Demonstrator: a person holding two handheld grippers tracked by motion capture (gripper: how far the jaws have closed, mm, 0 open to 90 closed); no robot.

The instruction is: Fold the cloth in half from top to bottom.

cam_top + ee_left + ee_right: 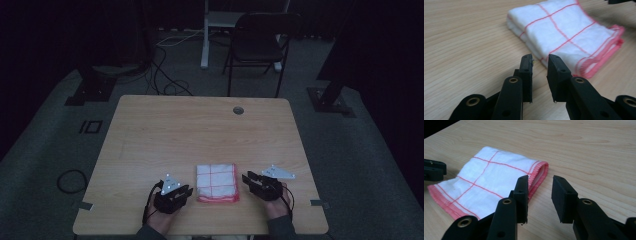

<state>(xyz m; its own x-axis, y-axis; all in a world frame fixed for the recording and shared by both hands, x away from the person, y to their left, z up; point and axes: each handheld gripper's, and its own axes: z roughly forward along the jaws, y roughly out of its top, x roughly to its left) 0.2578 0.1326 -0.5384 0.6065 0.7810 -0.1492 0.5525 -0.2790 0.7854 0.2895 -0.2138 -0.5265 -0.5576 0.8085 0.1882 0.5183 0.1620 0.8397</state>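
Near front edge of table [150,130], folded cloth [216,182] lies flat between your left gripper [186,191] and right gripper [247,178]. Both stand parted, holding nothing. Step looks like approach; next, move each gripper onto nearest cloth edge, then close.

Pretty roomy here. The wooden table [200,130] is bare across its whole far half, so either gripper could sweep forward freely. The one thing in the way is the folded red-checked cloth [216,182], sitting between the left gripper [186,190] and right gripper [246,178], just beside each. A cable grommet [238,110] sits flush near the far edge. A folding chair [257,42] stands well beyond the table.
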